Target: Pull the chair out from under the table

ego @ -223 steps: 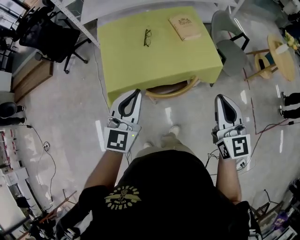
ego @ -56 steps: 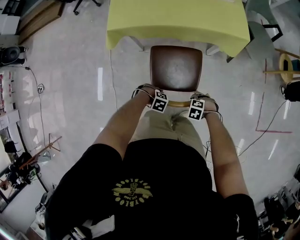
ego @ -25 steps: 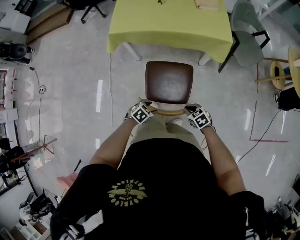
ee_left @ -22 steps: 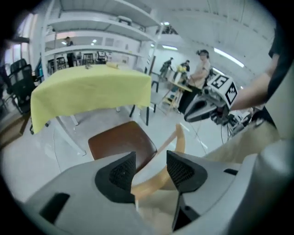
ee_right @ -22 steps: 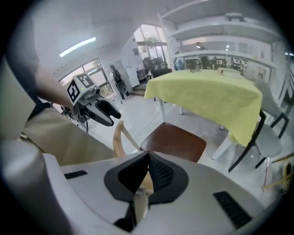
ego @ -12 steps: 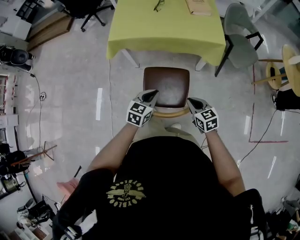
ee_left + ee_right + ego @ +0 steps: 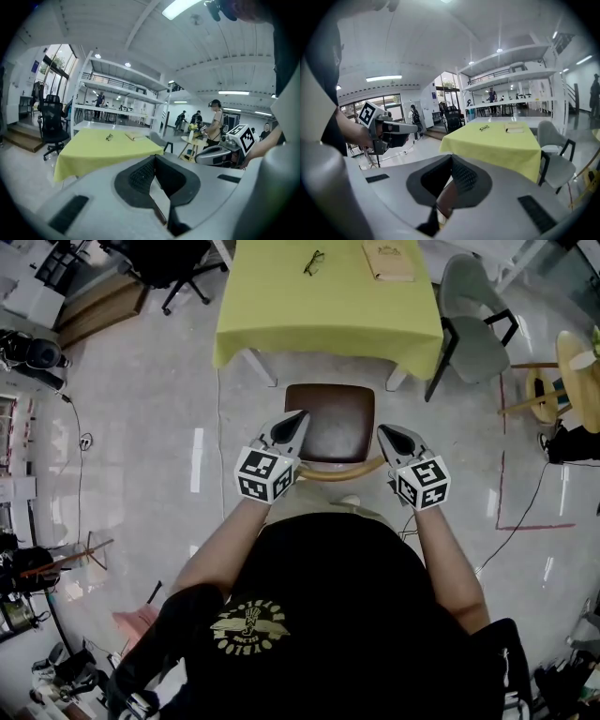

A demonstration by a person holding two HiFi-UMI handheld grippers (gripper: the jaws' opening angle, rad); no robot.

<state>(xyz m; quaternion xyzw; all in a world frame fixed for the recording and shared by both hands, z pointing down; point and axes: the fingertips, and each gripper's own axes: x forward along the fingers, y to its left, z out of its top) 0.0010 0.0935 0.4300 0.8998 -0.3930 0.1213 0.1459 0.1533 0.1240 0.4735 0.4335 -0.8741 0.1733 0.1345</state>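
The chair (image 7: 328, 418) has a brown seat and a curved wooden back (image 7: 349, 471). It stands on the floor just clear of the yellow table (image 7: 328, 306), its back toward me. My left gripper (image 7: 301, 414) hovers over the seat's left edge. Its jaws have just closed and are shut with nothing between them. My right gripper (image 7: 382, 430) hangs over the seat's right edge, shut and empty too. Neither touches the chair. In the left gripper view the shut tips (image 7: 153, 157) point at the table (image 7: 103, 149). The right gripper view shows the same (image 7: 451, 157).
Glasses (image 7: 314, 261) and a book (image 7: 387, 259) lie on the table. A grey chair (image 7: 473, 322) stands at its right, a black office chair (image 7: 164, 261) at far left. A round wooden table (image 7: 574, 357) is at the right edge. Cables run on the floor.
The chair has come out from under the table. Both grippers have let go of its back and risen above the seat, now pointing more level.
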